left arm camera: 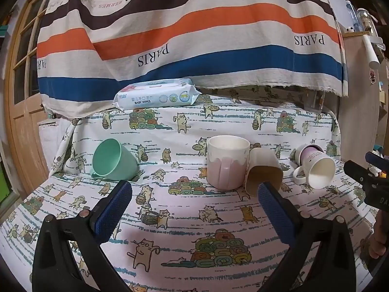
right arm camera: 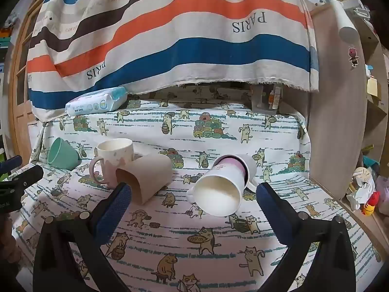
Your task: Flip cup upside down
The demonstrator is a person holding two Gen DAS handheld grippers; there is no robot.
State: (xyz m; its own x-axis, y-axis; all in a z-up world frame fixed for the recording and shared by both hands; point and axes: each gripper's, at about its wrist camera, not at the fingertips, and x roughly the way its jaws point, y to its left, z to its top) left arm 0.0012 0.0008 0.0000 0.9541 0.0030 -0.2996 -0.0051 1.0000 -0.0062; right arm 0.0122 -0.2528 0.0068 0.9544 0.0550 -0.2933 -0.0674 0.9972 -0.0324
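Both tongs, left (left arm camera: 194,189) and right (right arm camera: 194,192), gape empty; I'd pinch the upright pink-and-white ceramic mug (left arm camera: 228,163) by its wall (heavy, glazed, slippery).

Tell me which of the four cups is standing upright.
The pink-and-white mug in the middle, mouth up on the cat-print cloth. The green cup, tan cup and white-and-purple mug all lie tipped on their sides.

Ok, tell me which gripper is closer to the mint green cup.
Left. The left gripper hovers open with the mint green cup just beyond its left finger; the right gripper faces the white-and-purple mug, far across.
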